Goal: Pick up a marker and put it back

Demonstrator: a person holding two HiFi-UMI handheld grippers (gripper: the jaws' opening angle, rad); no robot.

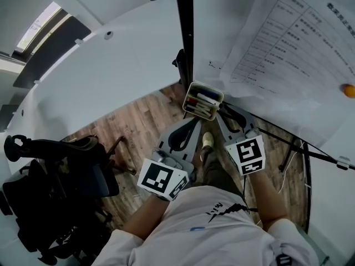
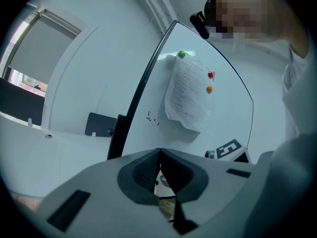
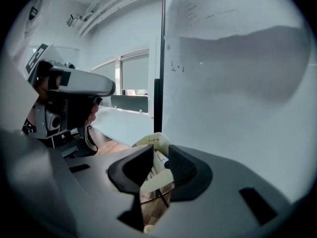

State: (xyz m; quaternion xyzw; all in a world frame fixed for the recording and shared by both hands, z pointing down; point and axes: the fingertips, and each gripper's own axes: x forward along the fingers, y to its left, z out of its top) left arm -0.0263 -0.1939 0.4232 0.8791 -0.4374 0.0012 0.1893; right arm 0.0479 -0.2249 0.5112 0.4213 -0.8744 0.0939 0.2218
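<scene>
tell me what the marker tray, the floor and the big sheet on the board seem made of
Marker tray: probably plastic, cream and matte, with smooth thin walls.
Floor: wood or wood-look laminate, in brown planks with grain lines and little sheen.
Big sheet: thin white paper printed with a table, creased and wavy along its lower edge.

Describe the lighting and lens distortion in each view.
Head view: flat, even light; print on the paper sheet is fairly sharp. Left gripper view: fisheye bows the whiteboard frame, corners black. Right gripper view: a broad soft shadow lies across the whiteboard.
</scene>
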